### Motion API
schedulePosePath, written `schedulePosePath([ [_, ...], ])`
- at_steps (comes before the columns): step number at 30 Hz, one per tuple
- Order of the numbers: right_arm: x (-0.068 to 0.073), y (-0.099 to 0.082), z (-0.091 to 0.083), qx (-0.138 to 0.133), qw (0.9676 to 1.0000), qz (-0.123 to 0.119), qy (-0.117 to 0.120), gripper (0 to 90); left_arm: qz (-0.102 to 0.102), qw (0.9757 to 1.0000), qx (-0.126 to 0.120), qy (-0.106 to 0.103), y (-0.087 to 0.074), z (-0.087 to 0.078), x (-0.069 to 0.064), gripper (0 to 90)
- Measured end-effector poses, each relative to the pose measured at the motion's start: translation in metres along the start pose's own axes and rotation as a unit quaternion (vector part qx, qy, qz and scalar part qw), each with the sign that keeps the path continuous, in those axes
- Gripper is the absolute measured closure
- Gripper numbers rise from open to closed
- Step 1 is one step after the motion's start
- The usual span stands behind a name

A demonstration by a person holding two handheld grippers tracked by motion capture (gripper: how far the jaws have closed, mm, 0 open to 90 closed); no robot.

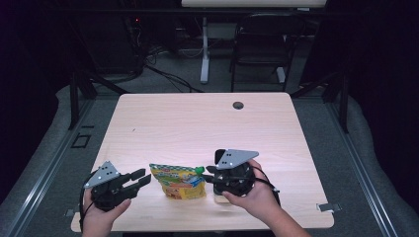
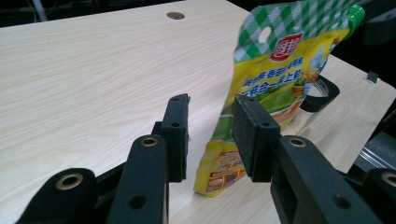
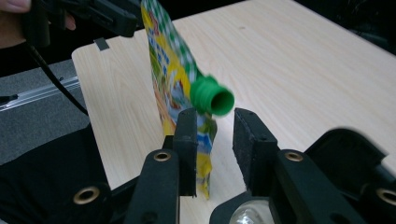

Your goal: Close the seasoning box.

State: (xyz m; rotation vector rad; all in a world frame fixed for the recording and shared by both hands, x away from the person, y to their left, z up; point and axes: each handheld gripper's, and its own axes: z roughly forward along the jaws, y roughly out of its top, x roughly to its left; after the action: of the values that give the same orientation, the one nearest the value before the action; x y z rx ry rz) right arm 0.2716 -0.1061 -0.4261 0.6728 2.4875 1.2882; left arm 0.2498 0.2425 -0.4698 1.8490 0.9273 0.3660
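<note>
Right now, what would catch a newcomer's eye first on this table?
The bright yellow and green spouted pouch stands upright near the front edge of the pale wooden table, between two black claws. The left claw and the right claw flank it with jaws apart, its green cap toward the right one.

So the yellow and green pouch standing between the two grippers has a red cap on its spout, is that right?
Not quite: the cap is green, as the right gripper view shows. The yellow and green pouch does stand on the table between the two grippers.
</note>
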Motion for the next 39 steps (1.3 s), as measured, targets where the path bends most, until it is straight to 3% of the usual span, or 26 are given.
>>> schedulePosePath([
  [6,-0.001,0.027,-0.001,0.003,0.9996,-0.027,0.010,70.1,-0.006,1.0000,-0.003,0.008,-0.001,-0.006,0.006,66.8],
  [7,-0.002,0.035,0.002,0.017,0.9993,-0.028,0.020,70.1,-0.006,0.9999,-0.002,0.008,-0.001,-0.007,0.007,66.8],
  [15,-0.005,0.068,0.014,0.051,0.9966,-0.041,0.050,70.9,-0.016,0.9997,-0.006,0.017,-0.004,-0.012,0.015,66.7],
  [19,-0.003,0.085,0.025,0.078,0.9933,-0.065,0.055,69.1,-0.019,0.9996,-0.003,0.020,-0.006,-0.012,0.019,66.6],
  [27,0.004,0.112,0.046,0.130,0.9832,-0.118,0.049,66.6,-0.024,0.9993,-0.004,0.028,-0.008,-0.015,0.025,66.6],
  [33,0.006,0.123,0.061,0.148,0.9798,-0.119,0.061,68.3,-0.024,0.9992,0.002,0.031,-0.011,-0.013,0.027,66.5],
  [36,0.008,0.126,0.070,0.171,0.9758,-0.115,0.072,71.1,-0.024,0.9992,0.004,0.031,-0.012,-0.011,0.027,66.4],
  [39,0.011,0.127,0.074,0.177,0.9742,-0.119,0.075,71.3,-0.025,0.9992,0.006,0.031,-0.012,-0.010,0.028,66.3],
])
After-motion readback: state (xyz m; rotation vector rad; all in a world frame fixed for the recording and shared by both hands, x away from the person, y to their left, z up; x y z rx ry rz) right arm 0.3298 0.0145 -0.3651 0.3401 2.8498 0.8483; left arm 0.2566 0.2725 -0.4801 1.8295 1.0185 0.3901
